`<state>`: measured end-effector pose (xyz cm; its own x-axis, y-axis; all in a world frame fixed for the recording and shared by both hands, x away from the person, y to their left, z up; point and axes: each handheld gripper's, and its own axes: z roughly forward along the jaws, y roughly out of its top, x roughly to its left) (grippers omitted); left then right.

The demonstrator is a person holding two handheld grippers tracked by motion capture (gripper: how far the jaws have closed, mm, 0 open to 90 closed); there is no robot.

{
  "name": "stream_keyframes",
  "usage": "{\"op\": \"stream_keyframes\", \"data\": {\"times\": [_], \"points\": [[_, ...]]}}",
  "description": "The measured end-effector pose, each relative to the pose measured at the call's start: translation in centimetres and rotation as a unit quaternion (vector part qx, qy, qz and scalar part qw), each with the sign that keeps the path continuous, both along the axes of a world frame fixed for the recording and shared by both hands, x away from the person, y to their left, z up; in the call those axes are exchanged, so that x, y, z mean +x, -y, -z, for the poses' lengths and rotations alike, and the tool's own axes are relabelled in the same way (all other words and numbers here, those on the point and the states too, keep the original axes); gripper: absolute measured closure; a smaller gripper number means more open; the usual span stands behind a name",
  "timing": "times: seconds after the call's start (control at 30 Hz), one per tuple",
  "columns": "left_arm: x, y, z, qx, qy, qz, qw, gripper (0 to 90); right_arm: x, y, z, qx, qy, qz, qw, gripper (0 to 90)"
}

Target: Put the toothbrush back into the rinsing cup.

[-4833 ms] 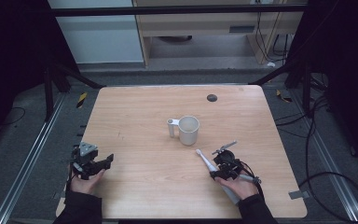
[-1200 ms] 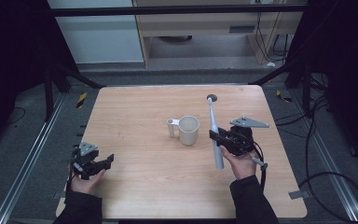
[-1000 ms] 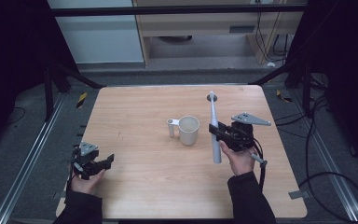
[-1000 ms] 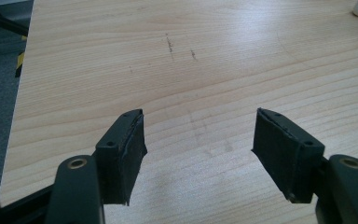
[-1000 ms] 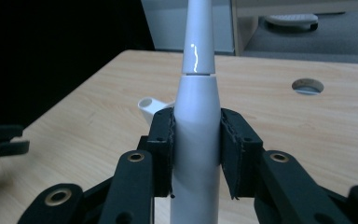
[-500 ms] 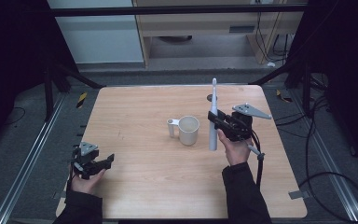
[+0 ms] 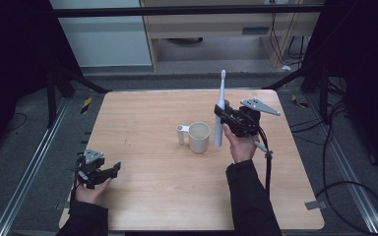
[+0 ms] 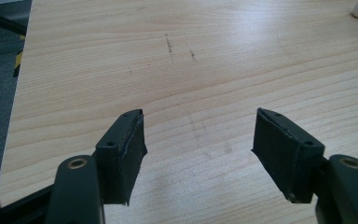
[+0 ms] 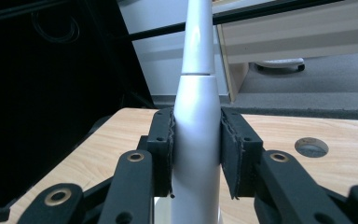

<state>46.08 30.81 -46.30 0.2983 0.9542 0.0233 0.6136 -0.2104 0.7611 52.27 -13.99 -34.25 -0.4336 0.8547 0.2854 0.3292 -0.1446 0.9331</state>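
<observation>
1. Two grippers are in your hands at the near half of the wooden table (image 7: 142, 118). Your left gripper (image 7: 109, 169) sits low at the near left corner, held in your left hand (image 7: 91, 189). In the left gripper view its jaws stand well apart with bare wood between them, and nothing is in their grasp (image 8: 198, 140).
2. Your right hand (image 7: 240, 145) is raised over the right half of the table. It carries the right gripper (image 7: 221, 115), with its grey three-cornered plate (image 7: 260, 105) on top and its cable (image 7: 267, 162) trailing down beside your sleeve.
3. Your right gripper is clamped on the white electric toothbrush (image 7: 220, 108). In the right gripper view both pads (image 9: 161, 149) press against the thick handle (image 9: 196, 140). The brush stands nearly upright, head up and lower end down.
4. The white mug (image 7: 198, 136) stands on the table just left of the toothbrush, with its handle turned to the left. Whether the brush's lower end touches the mug or the table cannot be told.
5. A round hole (image 9: 311, 146) lies in the tabletop farther back.
6. Beyond the far edge are a pale cabinet (image 7: 103, 34) and a wooden bench (image 7: 226, 29) on the grey floor.
</observation>
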Motion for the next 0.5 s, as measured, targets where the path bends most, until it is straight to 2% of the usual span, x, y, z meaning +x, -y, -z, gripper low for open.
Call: {"op": "stream_keyframes", "data": {"times": [0.5], "points": [[0.1, 0.0, 0.0, -0.001, 0.0, 0.0, 1.0, 33.2, 2.3, -1.5, -0.2, 0.009, 0.015, 0.019, 0.9997, 67.3]]}}
